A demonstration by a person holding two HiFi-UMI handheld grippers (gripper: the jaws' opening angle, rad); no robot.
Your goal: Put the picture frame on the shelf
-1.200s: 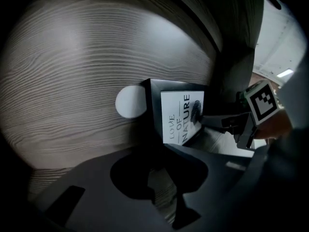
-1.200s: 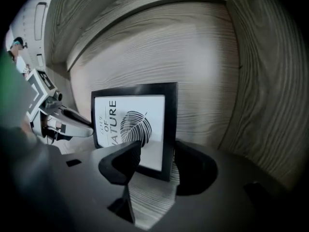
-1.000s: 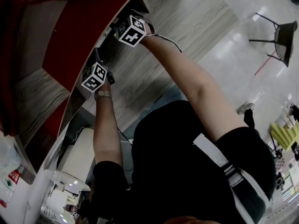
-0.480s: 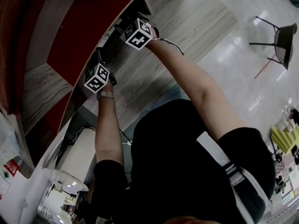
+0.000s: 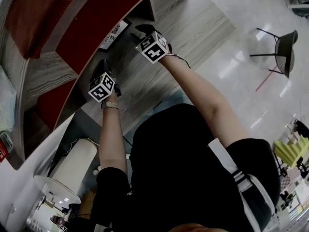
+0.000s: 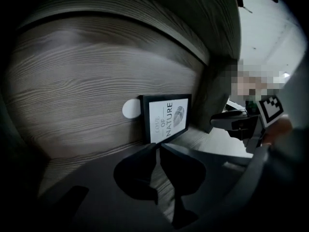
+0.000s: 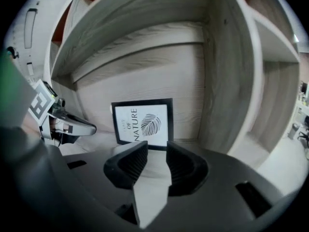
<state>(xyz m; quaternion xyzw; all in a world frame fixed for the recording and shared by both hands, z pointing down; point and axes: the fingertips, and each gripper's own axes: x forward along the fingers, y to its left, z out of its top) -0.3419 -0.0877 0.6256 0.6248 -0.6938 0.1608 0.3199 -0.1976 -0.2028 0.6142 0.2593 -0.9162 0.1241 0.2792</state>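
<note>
Both grippers pulled back, frame left standing

Both hands have come away from the shelf (image 7: 195, 143) since the earlier head views, where the marker cubes sat right at its edge; the picture frame (image 7: 143, 122) now shows clear of them. It stands upright on the grey wood board, well inside the compartment. Its back leans on the rear panel (image 7: 145, 66) and its printed face is turned outward, which is how a frame is meant to be seen, so the placing looks done.

Next down in size, the right gripper (image 7: 153, 149) points at the frame from in front, apart from it. Its jaws have just been closing and stand roughly half apart, with only bare shelf showing between them. The left gripper (image 6: 157, 148) is also short of the frame. Its jaws have just been closing too and are all but together, a sliver between the tips, gripping nothing. With nothing to carry, I judge the closing is simply a relaxing of both tools.

A small white disc (image 6: 130, 109) sits on the rear panel just beside the frame's edge
</note>
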